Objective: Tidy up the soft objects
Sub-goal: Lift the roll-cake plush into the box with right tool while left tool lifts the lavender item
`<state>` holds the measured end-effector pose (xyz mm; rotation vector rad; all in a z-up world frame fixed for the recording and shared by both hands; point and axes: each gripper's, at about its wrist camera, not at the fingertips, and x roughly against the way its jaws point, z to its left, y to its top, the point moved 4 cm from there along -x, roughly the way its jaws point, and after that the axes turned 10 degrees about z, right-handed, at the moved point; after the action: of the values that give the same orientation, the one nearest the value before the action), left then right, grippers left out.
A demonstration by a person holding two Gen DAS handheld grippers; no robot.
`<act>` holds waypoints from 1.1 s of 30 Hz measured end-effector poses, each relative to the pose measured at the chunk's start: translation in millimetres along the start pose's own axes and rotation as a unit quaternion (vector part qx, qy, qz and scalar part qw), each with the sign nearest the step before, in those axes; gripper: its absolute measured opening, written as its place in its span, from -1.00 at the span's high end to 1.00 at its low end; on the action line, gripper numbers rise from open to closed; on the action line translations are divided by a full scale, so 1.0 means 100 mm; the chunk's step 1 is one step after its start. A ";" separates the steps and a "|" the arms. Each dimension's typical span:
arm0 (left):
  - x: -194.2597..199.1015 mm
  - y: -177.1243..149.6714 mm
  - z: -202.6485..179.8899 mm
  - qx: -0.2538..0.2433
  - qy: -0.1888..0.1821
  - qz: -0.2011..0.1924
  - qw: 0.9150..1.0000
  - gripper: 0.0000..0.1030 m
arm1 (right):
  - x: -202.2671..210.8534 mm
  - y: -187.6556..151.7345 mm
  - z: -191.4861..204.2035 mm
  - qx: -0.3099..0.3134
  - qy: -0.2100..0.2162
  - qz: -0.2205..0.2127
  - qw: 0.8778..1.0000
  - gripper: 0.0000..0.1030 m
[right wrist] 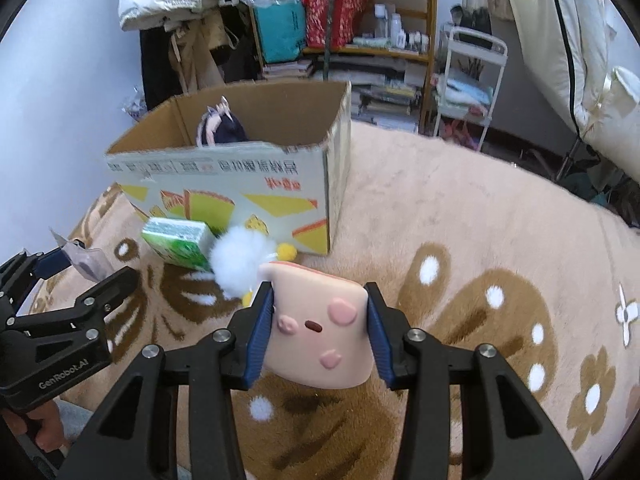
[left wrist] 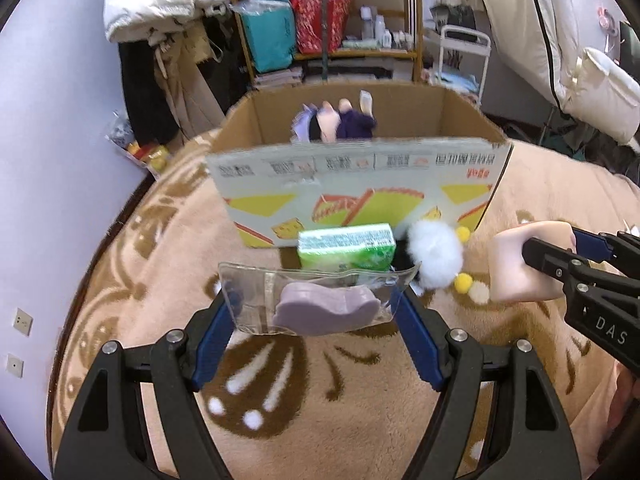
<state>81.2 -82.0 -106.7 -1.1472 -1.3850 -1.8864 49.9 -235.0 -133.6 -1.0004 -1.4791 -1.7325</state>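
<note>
Two grips are live: your left gripper [left wrist: 316, 312] clamps a clear packet with a lilac sponge [left wrist: 326, 308] at lower centre, your right gripper [right wrist: 320, 332] squeezes the pink toast squishy [right wrist: 320, 332]. Slippery film may slide free before the cardboard box [left wrist: 360, 184] at upper centre.

Fluffy rug [right wrist: 460, 208], glossy clear bag [left wrist: 256, 300], probably smooth foam toy [right wrist: 320, 332].

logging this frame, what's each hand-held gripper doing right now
left hand-held gripper: closed on the clear packet with a purple piece inside
right hand-held gripper: closed on the pink toast-shaped squishy
</note>
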 end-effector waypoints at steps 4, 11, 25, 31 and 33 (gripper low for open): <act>0.22 0.03 0.04 0.001 0.008 -0.035 0.999 -0.48 | 0.14 0.07 0.03 0.004 0.006 -0.025 1.000 0.12; 0.54 0.17 0.10 0.011 0.016 -0.090 0.996 -0.48 | 0.33 0.23 0.10 0.015 0.013 -0.059 0.998 0.12; 0.94 0.70 0.33 0.007 0.033 -0.171 0.985 -0.48 | 0.54 0.74 0.19 0.032 0.026 -0.117 0.992 0.11; 0.88 1.00 0.38 0.011 0.035 -0.190 0.981 -0.48 | 0.52 0.99 0.19 0.041 0.024 -0.134 0.990 0.11; 0.85 1.08 0.39 0.011 0.035 -0.194 0.980 -0.48 | 0.49 1.08 0.19 0.044 0.024 -0.138 0.989 0.11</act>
<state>138.4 -75.9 24.3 -0.8332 -1.6801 -2.1435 119.8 -233.3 -36.5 -0.7305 -1.7118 -1.8463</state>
